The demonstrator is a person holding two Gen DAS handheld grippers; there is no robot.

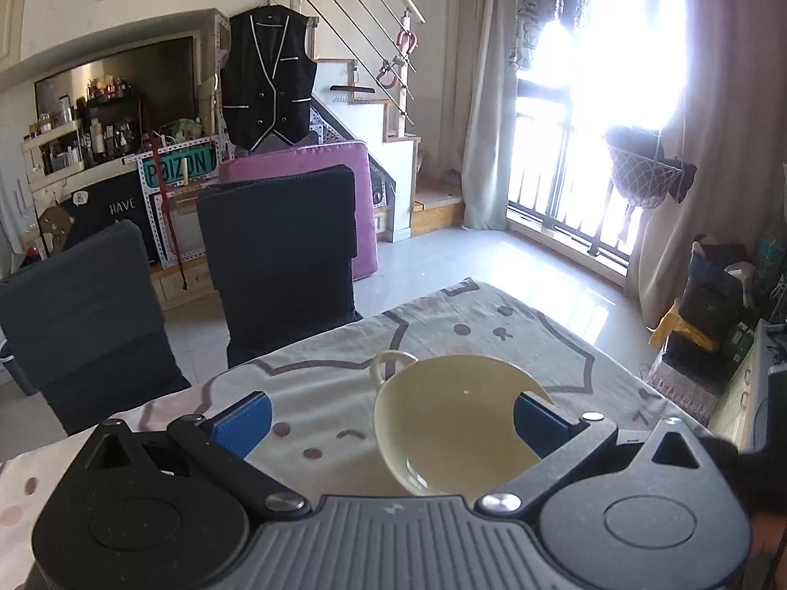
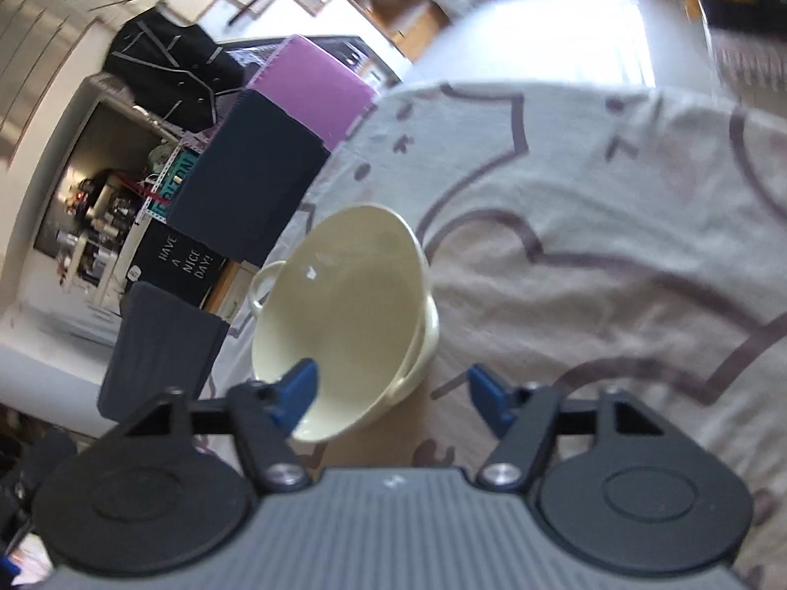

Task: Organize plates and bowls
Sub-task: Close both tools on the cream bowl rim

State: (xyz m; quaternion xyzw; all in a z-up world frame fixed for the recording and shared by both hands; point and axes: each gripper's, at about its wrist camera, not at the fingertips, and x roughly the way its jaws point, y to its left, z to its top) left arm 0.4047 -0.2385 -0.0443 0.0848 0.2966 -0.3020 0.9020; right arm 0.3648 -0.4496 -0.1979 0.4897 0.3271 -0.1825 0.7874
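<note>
A cream bowl (image 1: 442, 423) with two small loop handles lies on the cat-print tablecloth (image 1: 492, 324). In the left wrist view my left gripper (image 1: 388, 420) stands wide open; its right pad (image 1: 536, 418) overlaps the bowl's right rim and its left pad (image 1: 243, 423) is well clear of the bowl. In the right wrist view, which is rolled, the bowl (image 2: 344, 314) is just ahead. My right gripper (image 2: 391, 398) straddles the bowl's near rim and handle, one pad (image 2: 297, 391) inside the bowl and the other (image 2: 487, 403) outside. Neither pad presses on the rim.
Two dark-covered chairs (image 1: 280, 255) (image 1: 83, 305) stand against the table's far edge, with a purple cushion (image 1: 366, 182) behind them. Bare tablecloth (image 2: 615, 196) stretches to the right of the bowl. A bright window and curtains fill the right side of the room.
</note>
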